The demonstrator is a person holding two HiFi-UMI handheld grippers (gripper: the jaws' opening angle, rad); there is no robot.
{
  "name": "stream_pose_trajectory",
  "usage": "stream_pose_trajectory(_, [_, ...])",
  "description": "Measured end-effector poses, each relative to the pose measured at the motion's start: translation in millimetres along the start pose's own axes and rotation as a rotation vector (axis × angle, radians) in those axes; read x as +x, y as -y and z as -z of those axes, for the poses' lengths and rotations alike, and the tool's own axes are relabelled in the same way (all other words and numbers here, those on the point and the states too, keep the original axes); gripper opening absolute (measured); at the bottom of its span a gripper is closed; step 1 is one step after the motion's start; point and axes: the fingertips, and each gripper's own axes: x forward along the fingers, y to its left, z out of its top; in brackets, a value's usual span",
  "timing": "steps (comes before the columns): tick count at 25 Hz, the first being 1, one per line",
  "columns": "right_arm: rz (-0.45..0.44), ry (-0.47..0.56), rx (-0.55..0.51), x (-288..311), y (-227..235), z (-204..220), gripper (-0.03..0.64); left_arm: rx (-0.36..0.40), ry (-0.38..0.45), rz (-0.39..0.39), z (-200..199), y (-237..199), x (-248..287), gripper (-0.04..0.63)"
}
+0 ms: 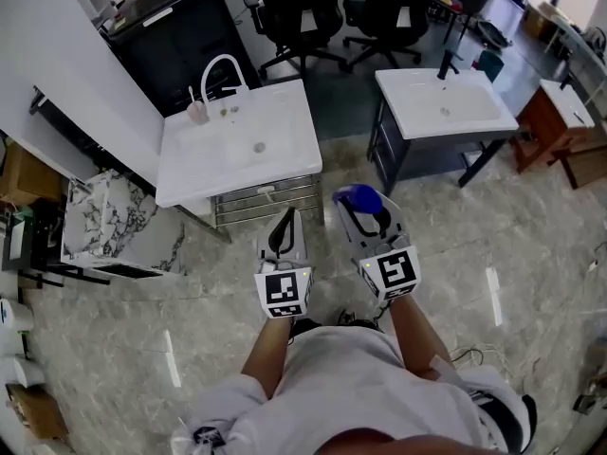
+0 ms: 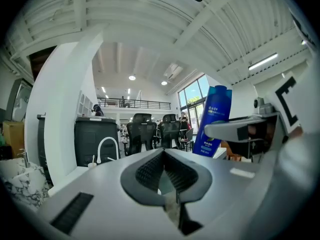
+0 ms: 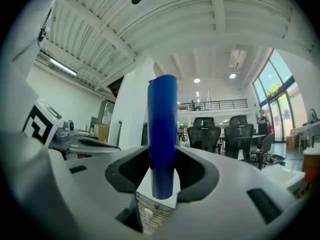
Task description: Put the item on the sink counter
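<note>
In the right gripper view a tall blue bottle (image 3: 162, 134) stands upright between the dark pads, and my right gripper (image 3: 163, 161) is shut on it. From the head view the bottle's blue top (image 1: 358, 197) shows at the tip of the right gripper (image 1: 365, 209). The left gripper view shows the same bottle (image 2: 212, 120) off to the right. My left gripper (image 1: 283, 220) is held level beside the right one, its pads (image 2: 150, 170) meeting with nothing between them. The white sink counter (image 1: 285, 126) with a curved white tap (image 1: 218, 69) lies just ahead of both grippers.
A pink cup (image 1: 197, 112) stands by the tap. A second white basin on a dark stand (image 1: 444, 102) is at the right, black office chairs (image 1: 303, 8) are behind, a marble slab (image 1: 109, 221) is to the left, and a wooden cabinet (image 1: 560, 131) is at far right.
</note>
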Motion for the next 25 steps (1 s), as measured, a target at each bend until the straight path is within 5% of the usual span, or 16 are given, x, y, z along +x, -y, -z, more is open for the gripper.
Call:
stream_pose_trajectory(9, [-0.011, 0.023, 0.045, -7.4, 21.5, 13.7, 0.155, 0.047, -0.044, -0.015, 8.2, 14.5, 6.6, 0.009])
stream_pose_trajectory(19, [0.017, -0.023, 0.021, 6.8, 55.1, 32.2, 0.155, 0.007, -0.064, 0.054, 24.1, 31.7, 57.3, 0.009])
stream_pose_trajectory(25, [0.02, -0.039, 0.016, 56.9, 74.8, 44.4, 0.155, 0.022, -0.048, 0.055, 28.8, 0.3, 108.6, 0.009])
